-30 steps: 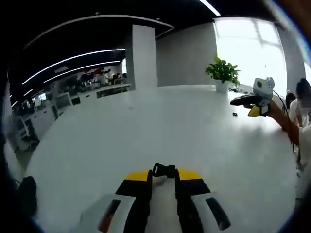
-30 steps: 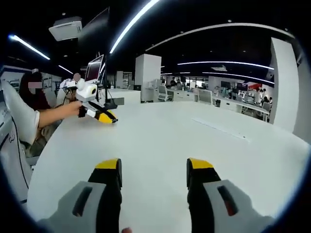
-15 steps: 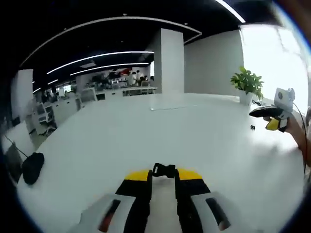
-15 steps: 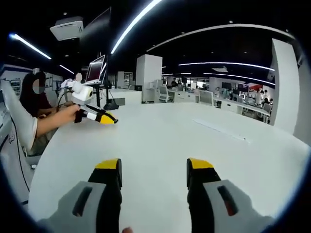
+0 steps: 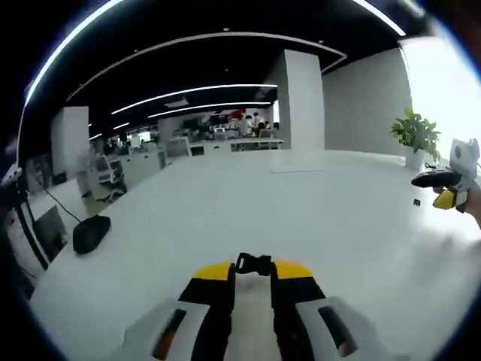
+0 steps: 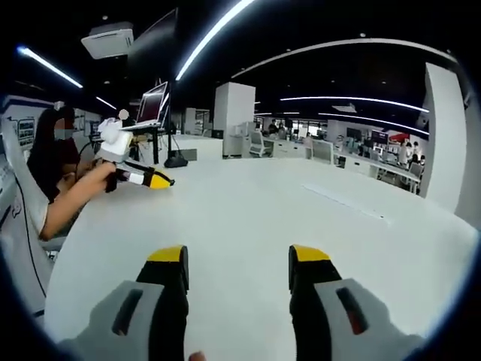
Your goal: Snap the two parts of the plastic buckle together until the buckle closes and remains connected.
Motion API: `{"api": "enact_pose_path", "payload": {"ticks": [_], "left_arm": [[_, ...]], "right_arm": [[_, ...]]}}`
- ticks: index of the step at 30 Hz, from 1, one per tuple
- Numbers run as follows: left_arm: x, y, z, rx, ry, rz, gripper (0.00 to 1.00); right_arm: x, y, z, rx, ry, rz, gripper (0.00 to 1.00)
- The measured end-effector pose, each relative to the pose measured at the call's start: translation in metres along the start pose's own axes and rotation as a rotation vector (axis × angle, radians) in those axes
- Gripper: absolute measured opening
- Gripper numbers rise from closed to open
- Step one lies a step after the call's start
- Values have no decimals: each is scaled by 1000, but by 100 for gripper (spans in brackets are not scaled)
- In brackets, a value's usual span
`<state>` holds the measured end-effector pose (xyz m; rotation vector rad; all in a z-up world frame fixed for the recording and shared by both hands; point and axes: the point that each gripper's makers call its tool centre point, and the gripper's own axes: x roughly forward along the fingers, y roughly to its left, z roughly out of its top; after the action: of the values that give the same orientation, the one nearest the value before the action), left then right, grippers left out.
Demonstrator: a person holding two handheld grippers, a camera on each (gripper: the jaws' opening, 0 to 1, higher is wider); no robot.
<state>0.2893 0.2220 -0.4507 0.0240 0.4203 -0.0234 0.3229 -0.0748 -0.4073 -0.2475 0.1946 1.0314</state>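
Note:
A black plastic buckle part (image 5: 254, 263) sits clamped between the tips of my left gripper (image 5: 254, 272), whose jaws stand close together just above the white table (image 5: 301, 210). A small dark piece (image 5: 416, 201) lies on the table at the far right, too small to identify. Close beside it hovers my right gripper (image 5: 445, 188). In the right gripper view, my right gripper (image 6: 239, 259) is open with nothing between its jaws. The left gripper (image 6: 143, 177) appears there at the left, held in a person's hand.
A potted plant (image 5: 415, 132) stands at the table's far right. A black rounded object (image 5: 90, 233) lies near the table's left edge. A seated person (image 6: 52, 188) is at the left of the right gripper view. A monitor (image 6: 152, 105) stands behind the left gripper.
The left gripper view has swung leftward, so the plant and right gripper now sit at its right edge. The buckle part stays clamped. The right gripper stays open.

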Motion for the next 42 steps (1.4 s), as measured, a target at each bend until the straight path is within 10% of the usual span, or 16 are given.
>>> {"api": "enact_pose_path", "payload": {"ticks": [19, 28, 42], "left_arm": [[4, -10, -10, -24, 18, -8, 18], [-1, -15, -3, -29, -20, -76, 35], [-32, -31, 28, 157, -167, -547, 54]], "right_arm": [[4, 4, -3, -1, 11, 22, 54], [3, 6, -1, -25, 8, 38, 60], [0, 15, 4, -52, -7, 86, 71]]}}
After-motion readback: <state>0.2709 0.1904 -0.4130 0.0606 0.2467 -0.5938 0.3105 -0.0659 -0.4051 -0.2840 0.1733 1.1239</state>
